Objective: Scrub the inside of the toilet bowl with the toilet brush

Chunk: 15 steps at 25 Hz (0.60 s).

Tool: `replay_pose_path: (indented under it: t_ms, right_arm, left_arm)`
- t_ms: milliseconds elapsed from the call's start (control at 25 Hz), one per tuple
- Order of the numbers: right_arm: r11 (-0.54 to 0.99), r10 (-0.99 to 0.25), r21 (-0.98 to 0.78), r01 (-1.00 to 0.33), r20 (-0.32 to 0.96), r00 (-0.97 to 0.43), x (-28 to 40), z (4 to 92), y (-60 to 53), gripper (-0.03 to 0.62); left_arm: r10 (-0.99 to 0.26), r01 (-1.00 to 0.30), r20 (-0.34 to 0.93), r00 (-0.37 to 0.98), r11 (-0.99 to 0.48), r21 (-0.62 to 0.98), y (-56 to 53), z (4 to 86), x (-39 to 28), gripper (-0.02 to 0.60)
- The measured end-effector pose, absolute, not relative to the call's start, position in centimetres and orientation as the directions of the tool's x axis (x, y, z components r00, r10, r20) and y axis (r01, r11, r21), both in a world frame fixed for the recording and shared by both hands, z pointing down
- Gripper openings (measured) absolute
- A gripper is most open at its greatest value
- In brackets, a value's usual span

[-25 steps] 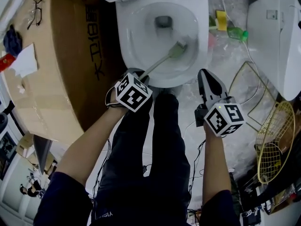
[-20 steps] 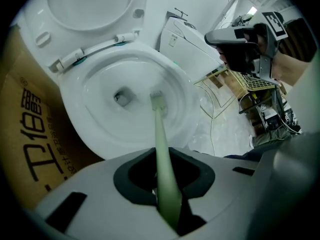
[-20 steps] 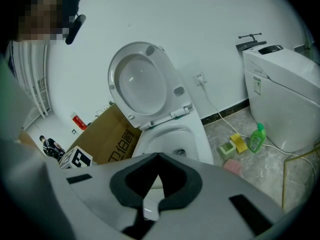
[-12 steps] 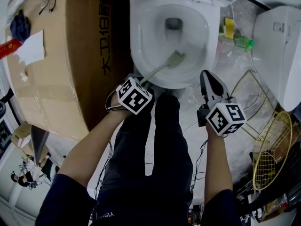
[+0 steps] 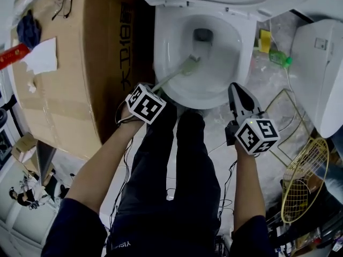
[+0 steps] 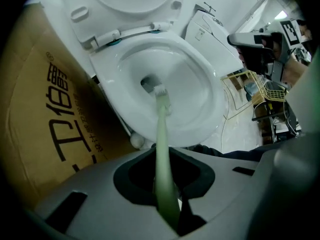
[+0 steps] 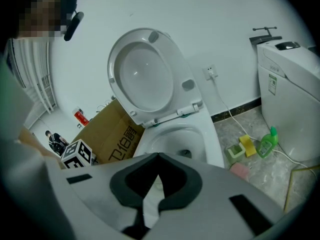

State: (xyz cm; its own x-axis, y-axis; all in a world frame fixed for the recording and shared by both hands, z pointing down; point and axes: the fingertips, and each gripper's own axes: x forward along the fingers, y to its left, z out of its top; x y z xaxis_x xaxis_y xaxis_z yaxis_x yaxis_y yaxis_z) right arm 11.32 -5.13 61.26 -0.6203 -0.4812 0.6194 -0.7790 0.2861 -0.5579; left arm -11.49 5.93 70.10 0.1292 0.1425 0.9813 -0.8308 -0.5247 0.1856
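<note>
The left forearm reaches up and inward from the lower left, bare below a dark sleeve. It carries the left tongs (image 5: pixel 154 90) at the bowl's front left edge, clamped on the pale green handle of the toilet brush (image 5: pixel 172 75). The handle slants up and right over the rim, and the brush head lies low inside the toilet bowl (image 5: pixel 161 47), just in front of the drain opening. The right forearm runs nearly straight ahead. The right tongs (image 5: pixel 235 88) hang above the floor just off the bowl's front right, pointing at the rim, drawn together with nothing between them. Dark-trousered legs stand between the arms, and white lettering at the waist is too cut off to read. Left of the toilet stands a cardboard box (image 5: pixel 69 63) with large dark print that includes "18"; the characters around it are not legible. Each marker cube bears black-and-white squares. The seat lid (image 7: pixel 145 74) stands raised.
</note>
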Motion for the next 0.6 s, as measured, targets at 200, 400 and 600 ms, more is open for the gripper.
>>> replay_pose_path:
  t_ms: [200, 400, 600]
  right_arm:
    - [0.292, -0.471, -0.563, -0.773, 0.619, -0.629, 11.1, 61.4, -7.1, 0.003]
    - [0.29, -0.47, -0.567, -0.771, 0.617, -0.631, 11.2, 61.5, -8.8, 0.003]
    - [0.276, -0.474, -0.568, -0.775, 0.621, -0.624, 12.2, 61.8, -9.7, 0.003]
  left_arm:
    - [0.13, -0.865, 0.984, 0.122, -0.472, 0.17, 3.9, 70.0, -12.5, 0.084]
    - [0.089, -0.879, 0.991, 0.104, -0.457, 0.133, 1.0, 69.7, -13.5, 0.084]
    - [0.042, -0.885, 0.995, 0.094, -0.454, 0.103, -2.2, 69.4, -13.8, 0.084]
